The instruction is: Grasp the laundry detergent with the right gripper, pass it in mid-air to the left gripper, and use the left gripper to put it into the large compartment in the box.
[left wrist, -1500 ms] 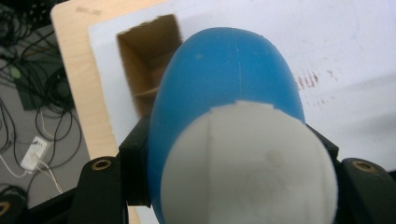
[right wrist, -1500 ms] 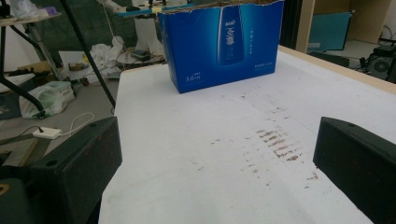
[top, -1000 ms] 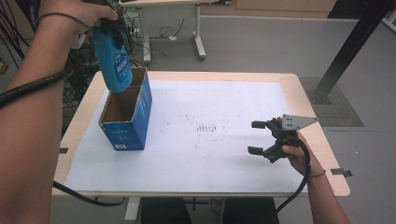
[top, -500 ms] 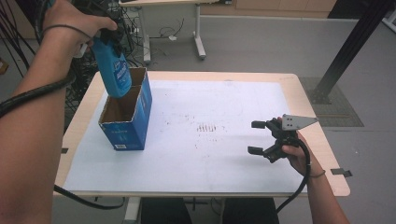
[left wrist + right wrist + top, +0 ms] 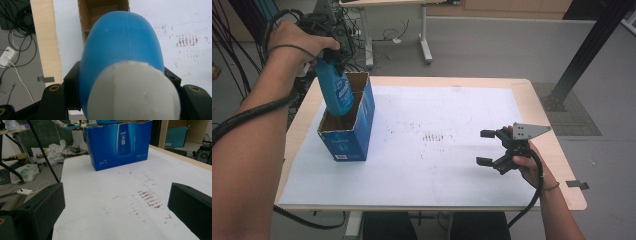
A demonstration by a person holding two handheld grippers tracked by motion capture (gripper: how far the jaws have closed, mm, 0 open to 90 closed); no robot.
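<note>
My left gripper (image 5: pixel 326 54) is shut on a blue bottle (image 5: pixel 336 92) with a white cap (image 5: pixel 133 92), held cap-up above the table's left side. The bottle's lower end dips into the open top of a blue cardboard box (image 5: pixel 349 135). In the left gripper view the bottle (image 5: pixel 120 50) sits between the jaws of the left gripper (image 5: pixel 122 82), with the box's brown inside (image 5: pixel 100 10) beyond it. My right gripper (image 5: pixel 480 147) rests open at the right of the table and holds nothing. Its own view shows the right gripper (image 5: pixel 117 205) facing the box (image 5: pixel 120 145).
A white sheet (image 5: pixel 437 170) with brown smudges (image 5: pixel 434 136) covers most of the wooden table (image 5: pixel 557 150). Cables and another desk's legs (image 5: pixel 424 45) lie on the floor beyond the far edge. A black post (image 5: pixel 582 55) stands at the right.
The left hand has lowered the bottle, so its lower end now sits inside the box's opening. The right gripper has stayed put.
</note>
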